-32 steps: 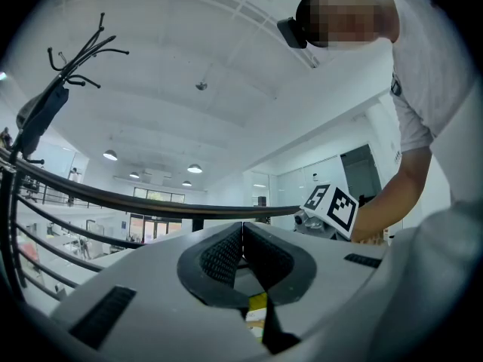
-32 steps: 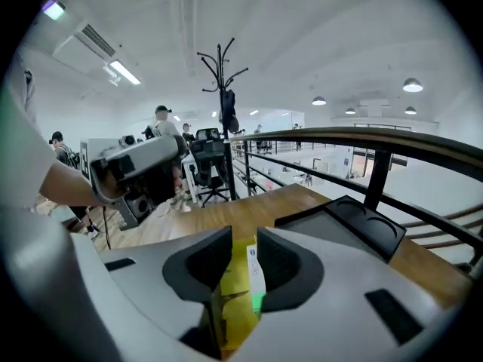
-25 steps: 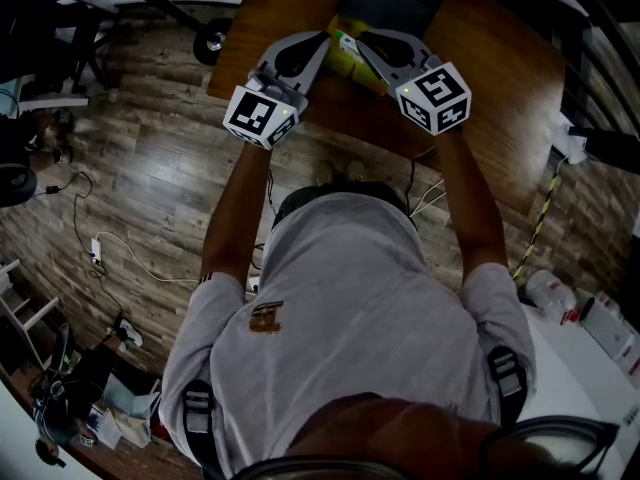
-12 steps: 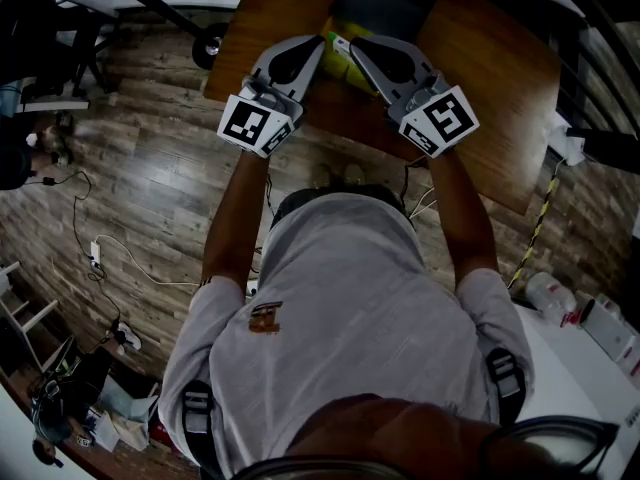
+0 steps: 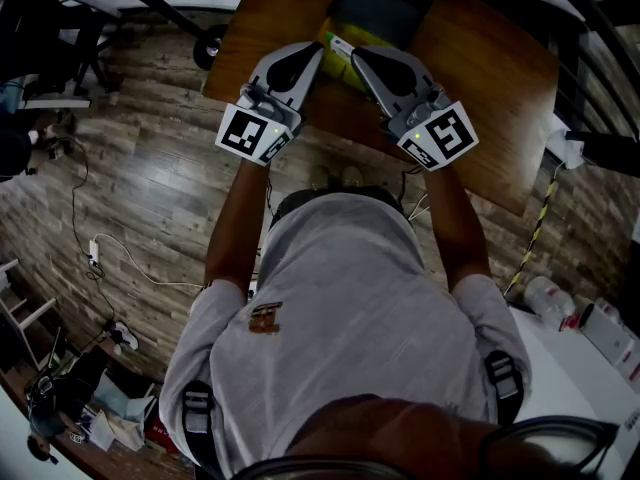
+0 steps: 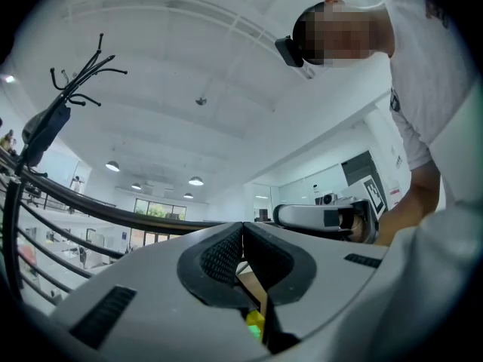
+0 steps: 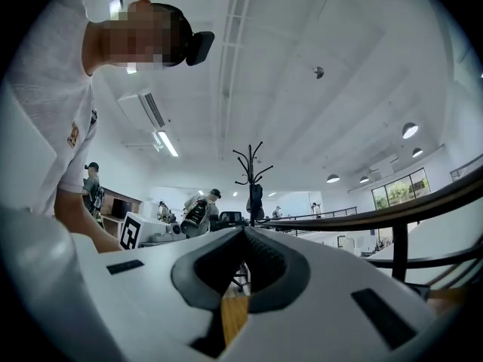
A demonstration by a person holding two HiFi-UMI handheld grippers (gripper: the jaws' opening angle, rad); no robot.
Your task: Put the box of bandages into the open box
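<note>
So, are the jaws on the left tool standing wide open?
No, the left gripper has its jaws pressed together at the tips.

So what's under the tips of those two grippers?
A yellow-green box on the wooden table shows between the left gripper and right gripper tips. Their bodies cover most of it.

Head view steeply down over table (image 5: pixel 495 68), gripper views low along their jaws, facing up, sharing ceiling (image 6: pixel 189 66) and person (image 6: pixel 430 81).

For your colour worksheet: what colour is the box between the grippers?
The box is yellow-green; head view.
</note>
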